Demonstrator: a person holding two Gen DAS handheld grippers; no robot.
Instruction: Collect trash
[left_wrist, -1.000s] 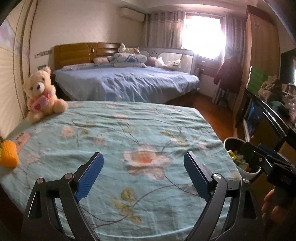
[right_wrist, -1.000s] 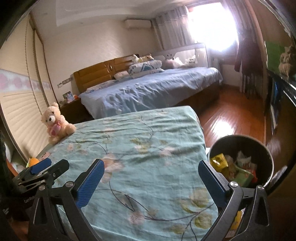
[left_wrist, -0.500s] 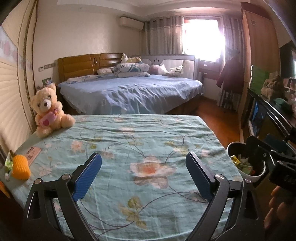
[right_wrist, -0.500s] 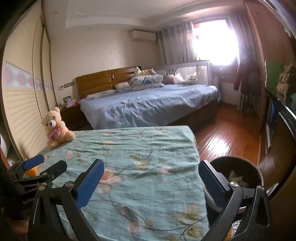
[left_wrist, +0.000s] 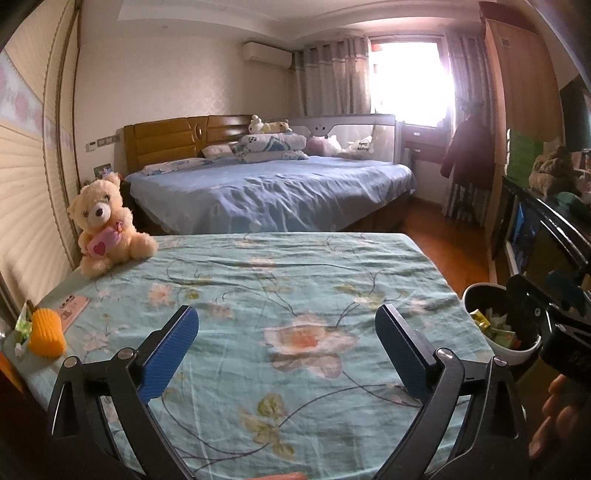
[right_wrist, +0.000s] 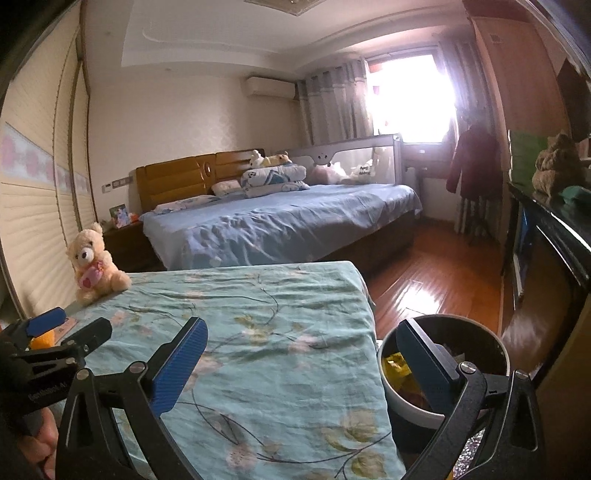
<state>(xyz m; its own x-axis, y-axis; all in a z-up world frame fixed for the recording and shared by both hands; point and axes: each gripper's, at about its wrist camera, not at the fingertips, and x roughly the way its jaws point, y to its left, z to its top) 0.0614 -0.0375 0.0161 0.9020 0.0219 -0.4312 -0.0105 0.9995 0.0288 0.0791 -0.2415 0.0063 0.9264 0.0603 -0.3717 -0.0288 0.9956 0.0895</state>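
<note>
Your left gripper (left_wrist: 286, 341) has its blue pads spread wide with nothing between them, held above the floral bedsheet (left_wrist: 258, 295). Your right gripper (right_wrist: 301, 360) is just as wide and empty; its left finger sits over the sheet's edge and its right finger over the trash bin (right_wrist: 491, 341). The bin stands on the floor just beside the bed, right of your left gripper, and it holds yellow and green wrappers (left_wrist: 493, 326). Far to the left of your left gripper, an orange ribbed object (left_wrist: 46, 332) lies on the sheet with a green wrapper (left_wrist: 23, 325) touching it and a pink card (left_wrist: 72, 308) just beyond. Ahead and left sits a teddy bear (left_wrist: 105, 229). Beyond the sheet stands a blue bed (left_wrist: 269, 192).
</note>
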